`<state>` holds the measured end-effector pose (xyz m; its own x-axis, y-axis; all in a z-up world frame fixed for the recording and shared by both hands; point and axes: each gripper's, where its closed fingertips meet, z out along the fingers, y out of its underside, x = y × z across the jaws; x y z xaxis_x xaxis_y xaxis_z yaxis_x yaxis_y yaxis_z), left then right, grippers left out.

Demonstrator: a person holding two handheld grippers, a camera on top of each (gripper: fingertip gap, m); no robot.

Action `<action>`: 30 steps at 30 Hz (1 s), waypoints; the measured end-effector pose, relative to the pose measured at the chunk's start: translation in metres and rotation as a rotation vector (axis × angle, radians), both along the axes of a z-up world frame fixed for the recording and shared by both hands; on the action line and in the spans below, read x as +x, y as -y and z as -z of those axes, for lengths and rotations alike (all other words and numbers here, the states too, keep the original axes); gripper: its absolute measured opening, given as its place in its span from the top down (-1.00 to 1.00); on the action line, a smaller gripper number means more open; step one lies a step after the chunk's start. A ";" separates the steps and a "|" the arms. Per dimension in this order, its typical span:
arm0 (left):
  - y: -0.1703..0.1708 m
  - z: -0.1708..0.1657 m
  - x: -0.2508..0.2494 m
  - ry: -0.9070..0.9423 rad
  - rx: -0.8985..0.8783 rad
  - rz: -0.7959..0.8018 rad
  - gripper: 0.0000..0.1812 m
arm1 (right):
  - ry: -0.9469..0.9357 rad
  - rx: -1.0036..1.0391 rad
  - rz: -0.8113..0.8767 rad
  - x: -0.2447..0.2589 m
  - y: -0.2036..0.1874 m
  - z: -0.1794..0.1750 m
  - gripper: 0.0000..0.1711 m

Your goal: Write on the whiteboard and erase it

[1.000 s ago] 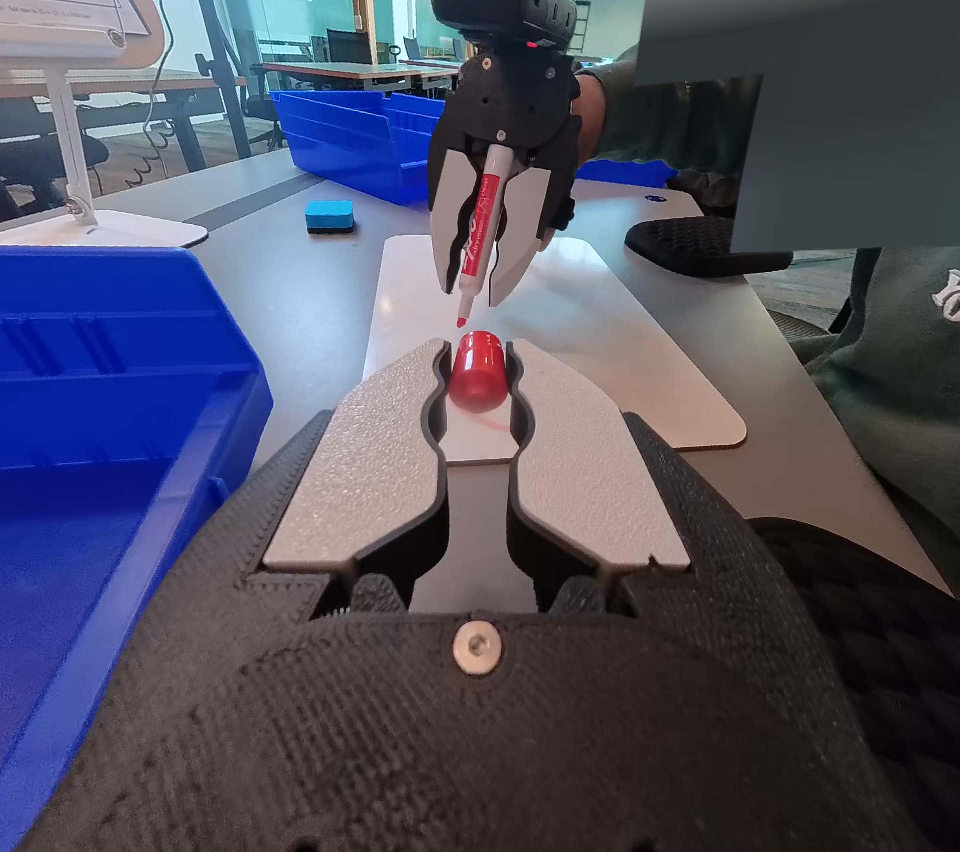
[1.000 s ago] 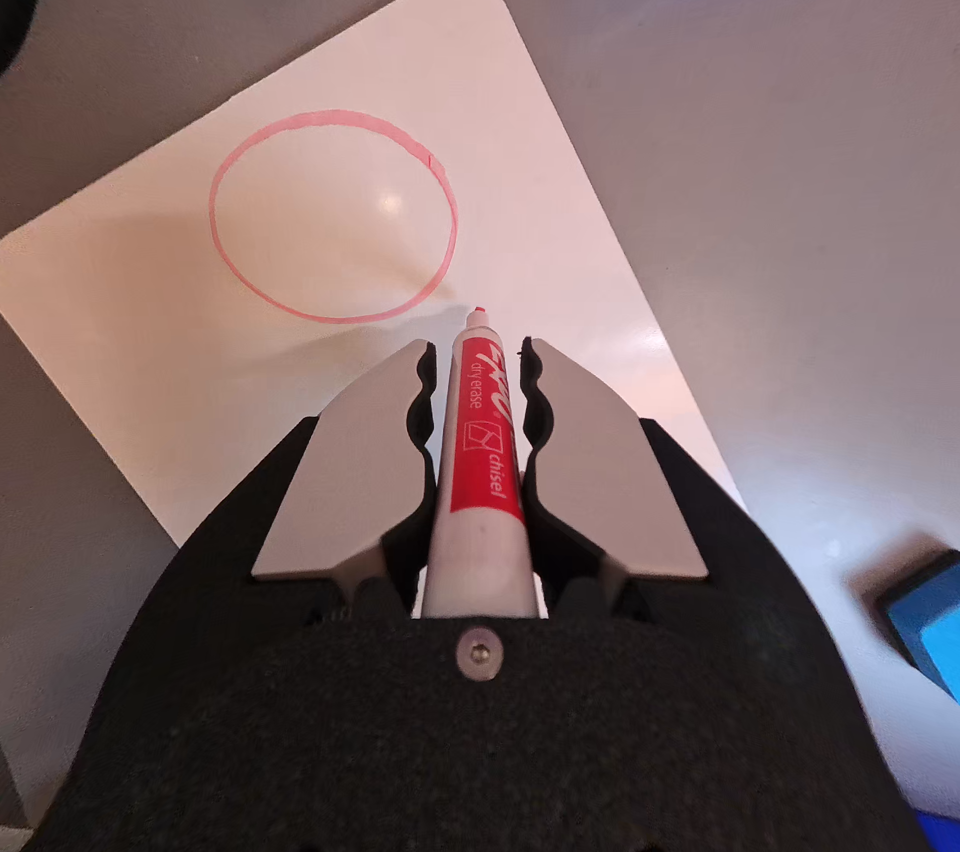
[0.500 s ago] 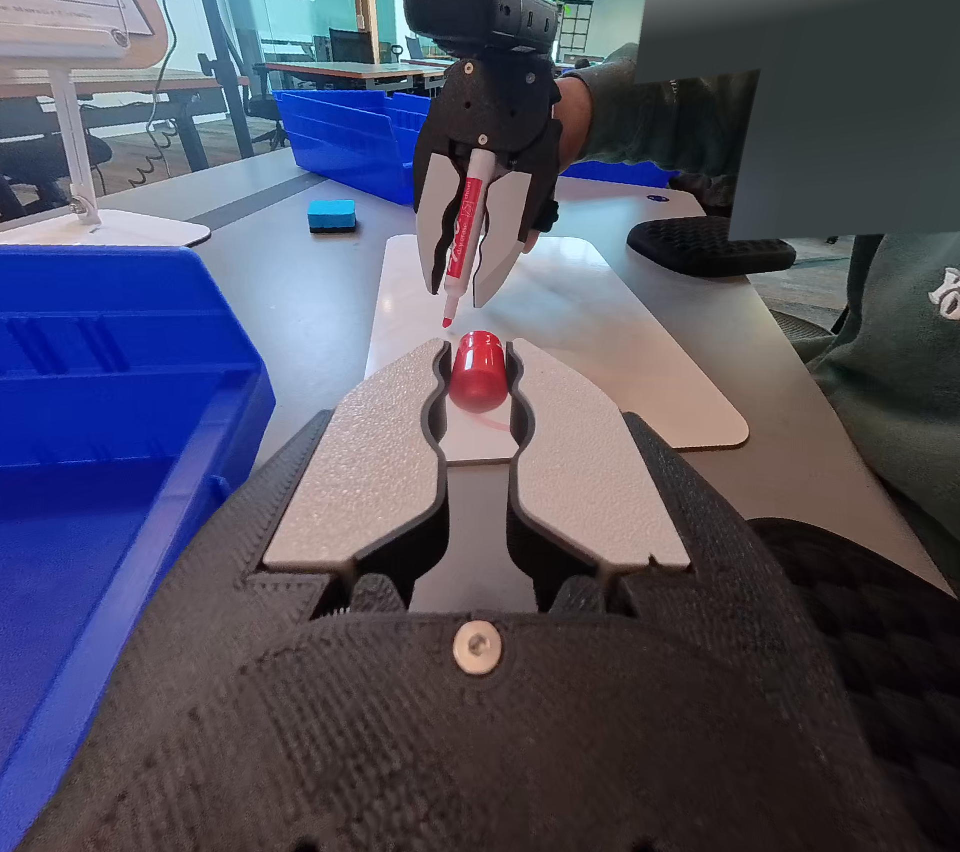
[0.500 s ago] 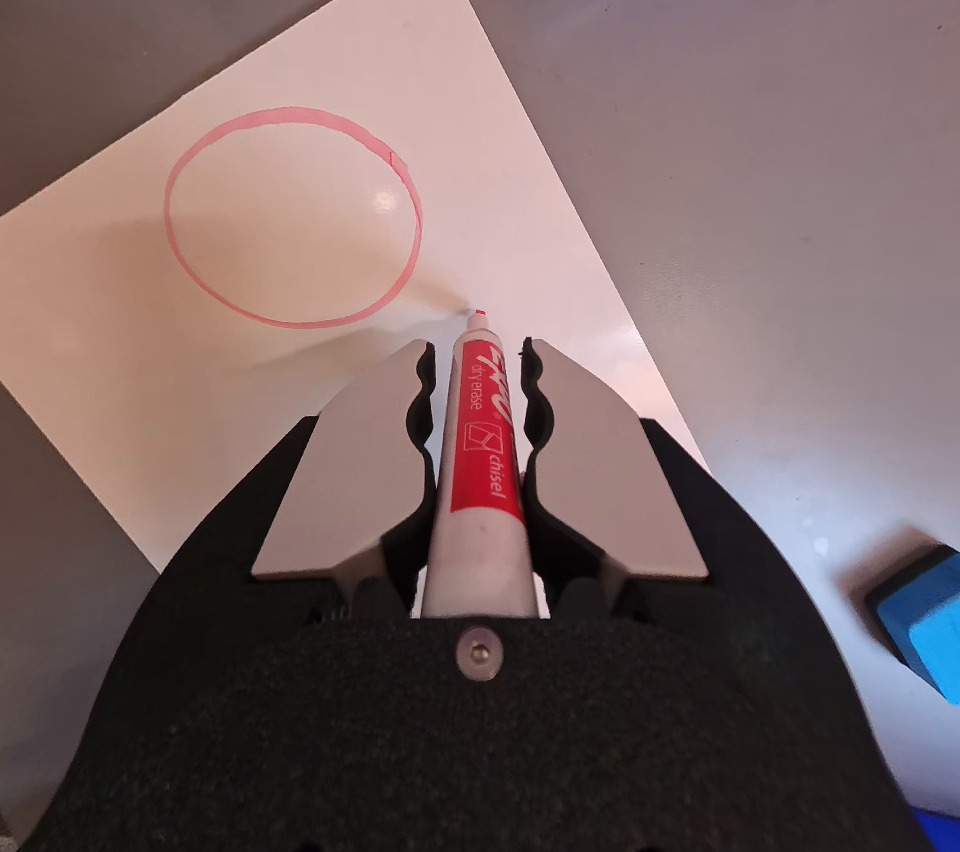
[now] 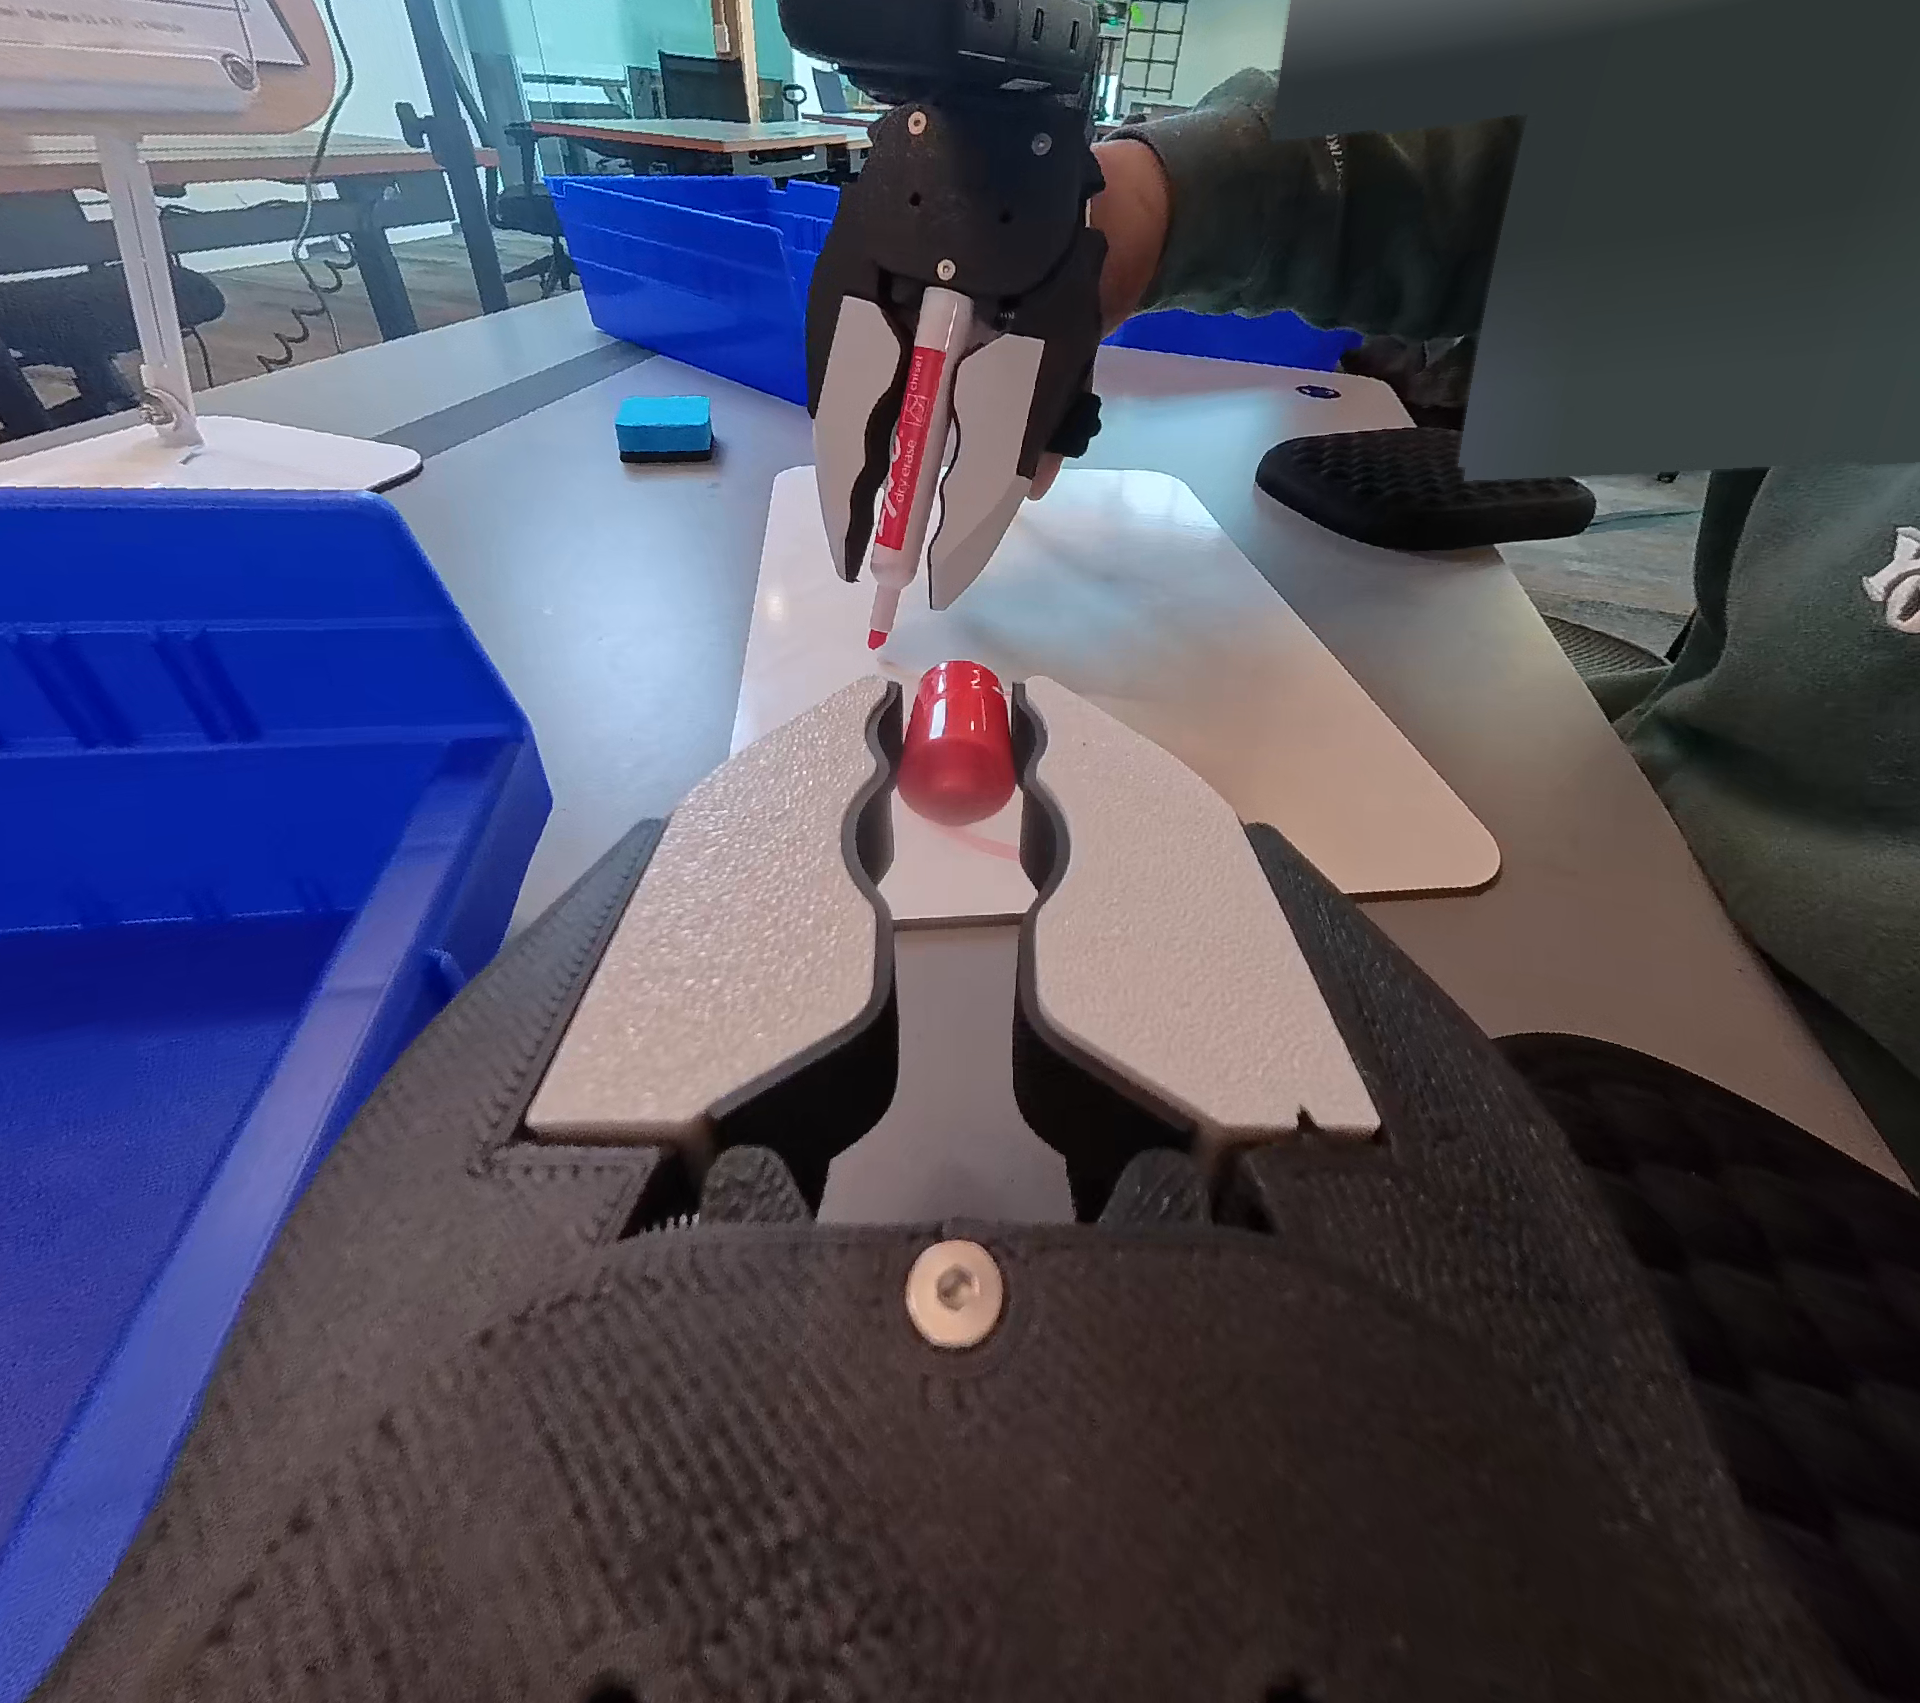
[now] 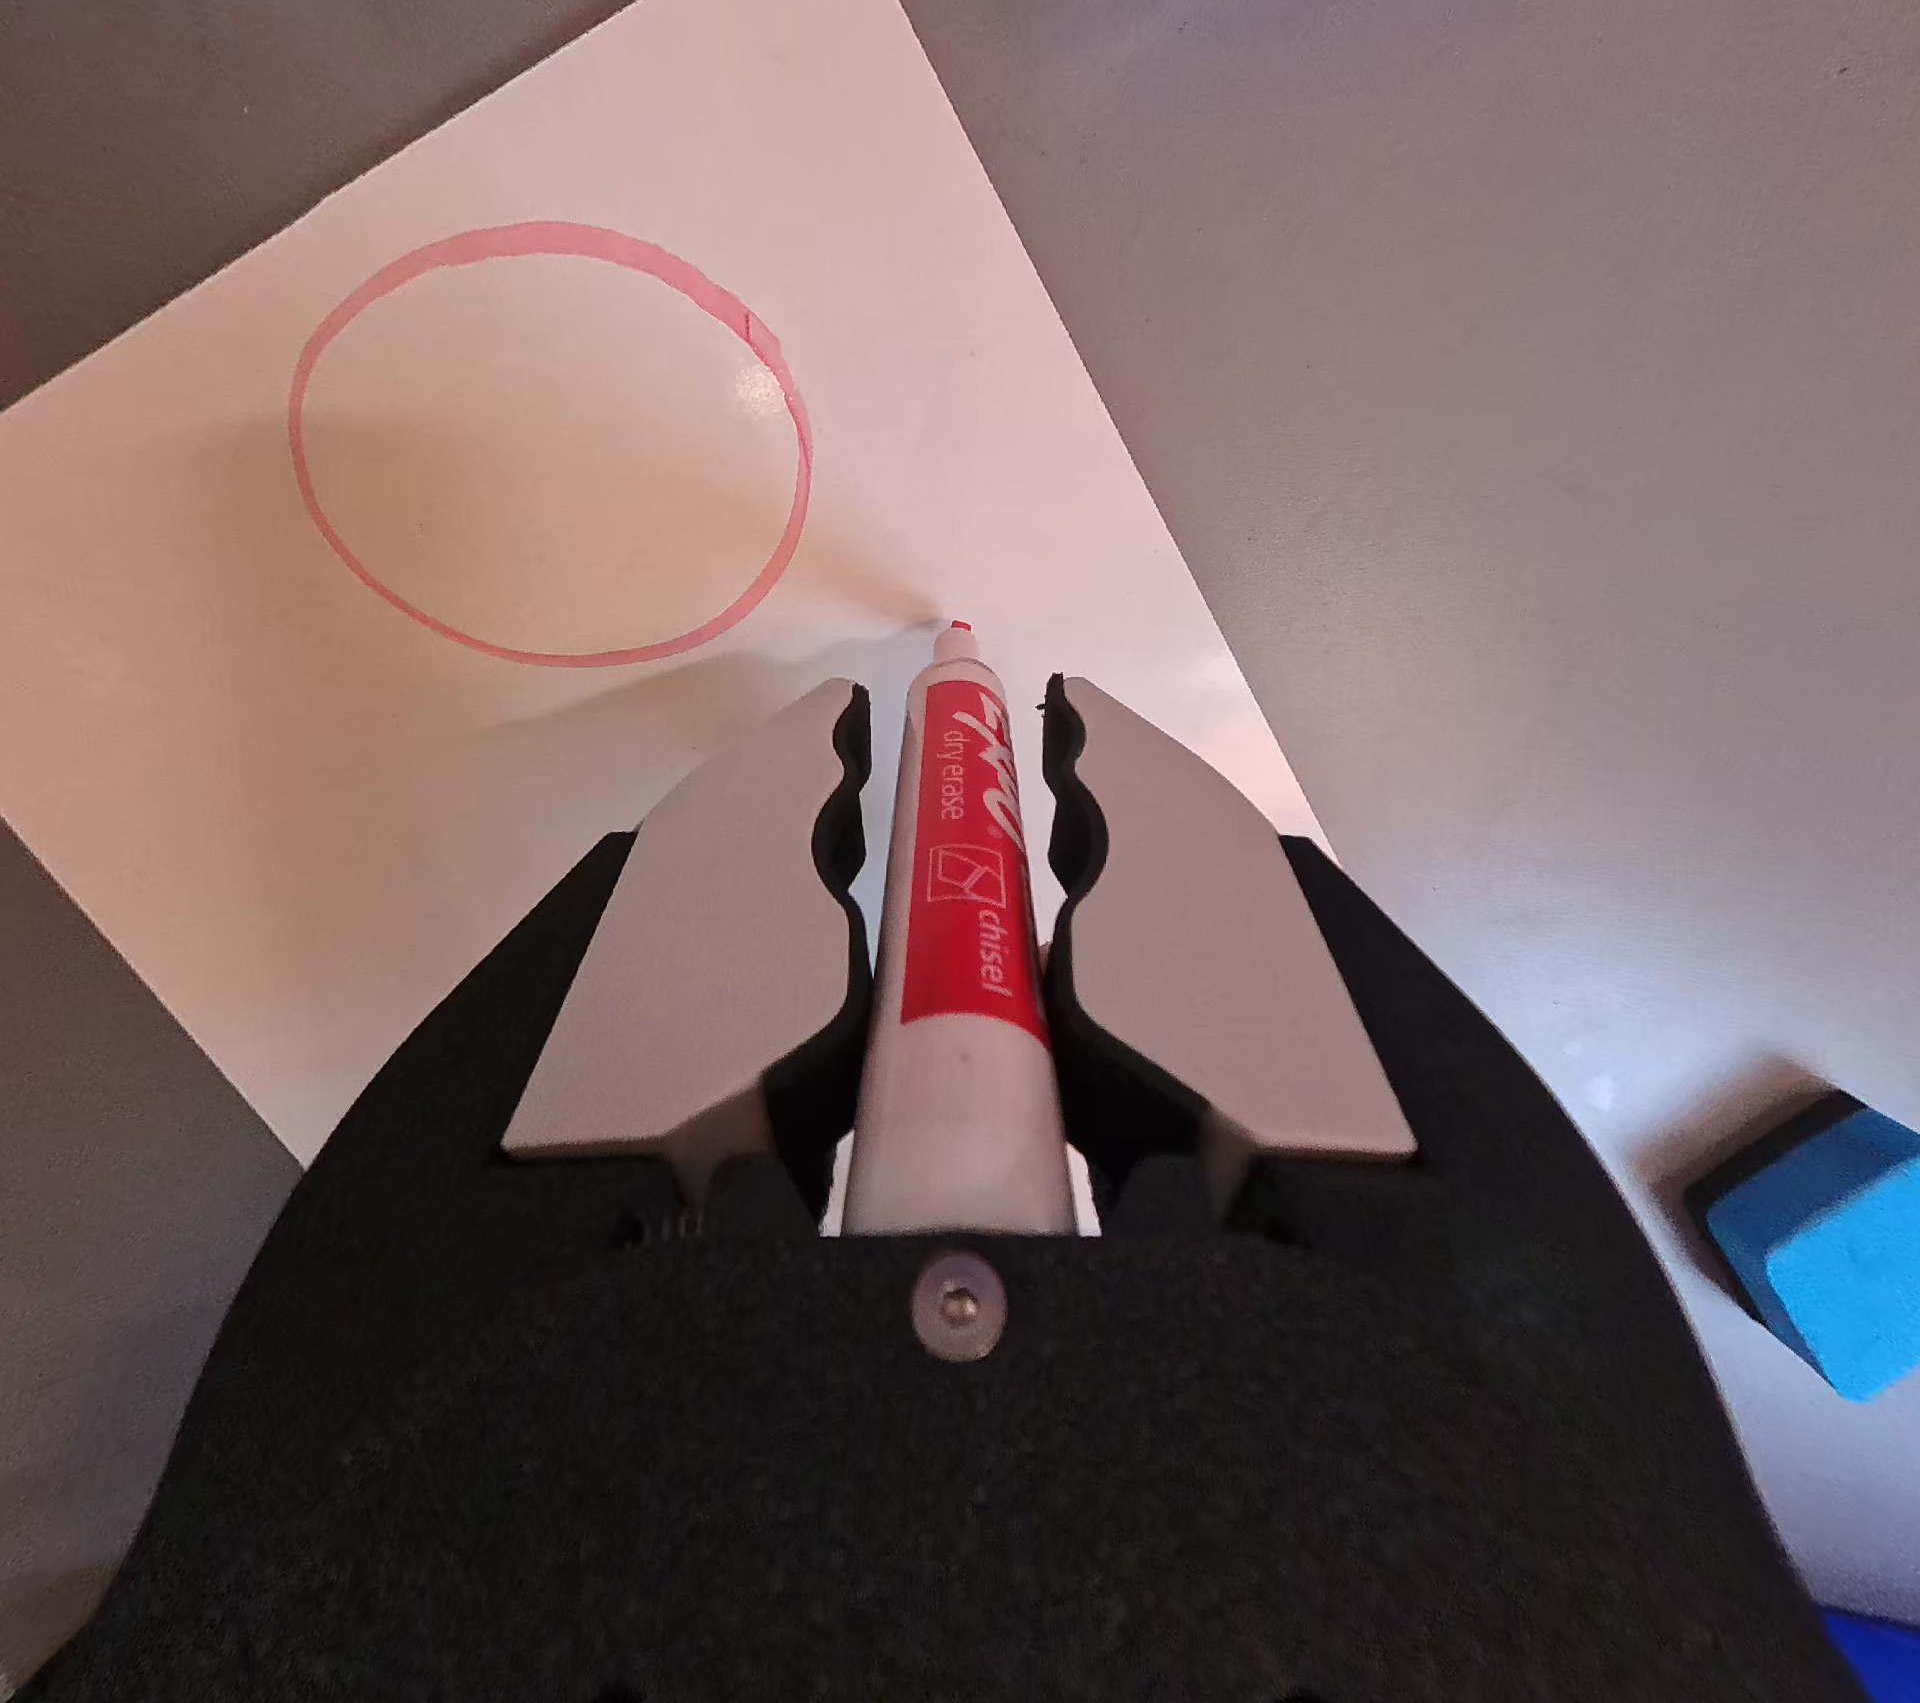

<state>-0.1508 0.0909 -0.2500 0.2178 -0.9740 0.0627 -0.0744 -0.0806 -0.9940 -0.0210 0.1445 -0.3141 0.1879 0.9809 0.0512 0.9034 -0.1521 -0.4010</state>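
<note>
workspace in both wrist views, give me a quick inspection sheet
surface: grey tabletop; the white rounded-corner whiteboard lies flat on it.
job's things: red drawn circle on the whiteboard; red-and-white dry-erase marker, uncapped, tip close to the board, contact not certain; red marker cap; blue foam eraser with black base on the table off the board.
clutter: blue plastic bins, black mesh pad, white sign stand.
grippers: right gripper shut on the marker; left gripper shut on the cap.
cables: a coiled cable in the background.
surroundings: office desks and chairs, glass partitions; a person's green sleeve.
</note>
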 end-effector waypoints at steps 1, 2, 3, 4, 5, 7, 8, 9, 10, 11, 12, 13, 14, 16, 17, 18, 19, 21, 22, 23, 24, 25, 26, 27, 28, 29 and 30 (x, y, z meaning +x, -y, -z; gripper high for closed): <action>0.000 0.000 0.000 0.000 0.001 0.000 0.78 | 0.000 -0.001 -0.001 0.000 0.000 0.000 0.62; 0.000 0.000 0.000 0.000 0.001 0.000 0.78 | 0.000 -0.001 -0.002 -0.001 0.000 0.000 0.62; 0.000 0.000 0.000 -0.001 0.001 0.000 0.78 | -0.001 -0.001 -0.003 -0.001 0.000 0.000 0.62; 0.000 0.000 0.000 -0.001 0.001 0.000 0.78 | -0.001 -0.002 -0.004 -0.002 0.000 0.000 0.62; 0.000 0.000 0.000 0.000 0.002 0.000 0.78 | 0.001 -0.002 -0.006 -0.002 0.000 0.000 0.62; 0.000 0.000 0.000 -0.002 0.001 0.000 0.78 | 0.004 -0.005 -0.009 -0.003 0.001 0.001 0.62; 0.000 0.000 0.000 -0.001 0.001 0.000 0.78 | 0.005 -0.007 -0.011 -0.003 0.001 0.002 0.62; 0.000 0.000 0.000 -0.001 0.001 0.000 0.78 | 0.008 -0.009 -0.011 -0.003 0.001 0.003 0.62; 0.000 0.000 0.000 -0.002 0.001 0.001 0.78 | 0.011 -0.011 -0.012 -0.003 0.001 0.003 0.62; 0.000 0.000 0.000 -0.002 0.001 0.001 0.78 | 0.014 -0.011 -0.013 -0.003 0.000 0.004 0.62; -0.001 0.000 0.000 -0.001 0.001 0.001 0.78 | 0.016 -0.012 -0.014 -0.003 0.000 0.004 0.62; -0.001 0.000 0.000 -0.001 0.001 0.001 0.78 | 0.020 -0.014 -0.015 -0.002 0.000 0.005 0.62; -0.001 0.000 0.000 -0.002 0.000 0.001 0.78 | 0.028 -0.012 -0.017 -0.002 0.000 0.005 0.62; -0.001 0.000 0.000 -0.001 0.000 0.001 0.78 | 0.046 -0.011 -0.023 0.000 0.001 0.005 0.62; -0.001 0.000 0.000 -0.001 0.000 0.001 0.78 | 0.050 -0.020 -0.025 0.000 0.003 0.006 0.62; -0.001 0.000 0.001 -0.002 0.001 0.001 0.78 | 0.054 -0.026 -0.027 0.001 0.005 0.006 0.62; -0.001 0.000 0.001 -0.003 0.002 0.001 0.78 | 0.060 -0.023 -0.031 0.001 0.006 0.006 0.62; -0.001 0.001 0.001 -0.004 0.003 0.002 0.78 | 0.073 -0.035 -0.040 0.003 0.012 0.006 0.63; -0.001 0.001 0.001 -0.004 0.003 0.002 0.78 | 0.078 -0.039 -0.043 0.003 0.015 0.006 0.63; -0.001 0.001 0.001 -0.004 0.003 0.002 0.78 | 0.084 -0.041 -0.046 0.004 0.018 0.006 0.63; -0.001 0.001 0.001 -0.004 0.003 0.002 0.78 | 0.089 -0.045 -0.050 0.005 0.022 0.006 0.63; -0.001 0.001 0.001 -0.004 0.004 0.002 0.78 | 0.093 -0.051 -0.054 0.007 0.027 0.006 0.63; -0.001 0.001 0.001 -0.006 0.004 0.003 0.78 | 0.098 -0.055 -0.057 0.008 0.031 0.006 0.63; -0.001 0.001 0.001 -0.006 0.005 0.003 0.78 | 0.103 -0.059 -0.063 0.009 0.036 0.006 0.63; -0.001 0.001 0.001 -0.006 0.005 0.003 0.78 | 0.106 -0.064 -0.068 0.010 0.042 0.006 0.63; -0.001 0.001 0.001 -0.007 0.006 0.003 0.78 | 0.110 -0.068 -0.072 0.012 0.047 0.006 0.63; -0.001 0.001 0.001 -0.007 0.006 0.003 0.78 | 0.114 -0.074 -0.075 0.013 0.053 0.006 0.63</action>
<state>-0.1495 0.0918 -0.2509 0.2156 -0.9749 0.0558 -0.0817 -0.0749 -0.9938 -0.0078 0.0915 -0.3200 0.1106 0.9938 -0.0053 0.9524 -0.1076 -0.2852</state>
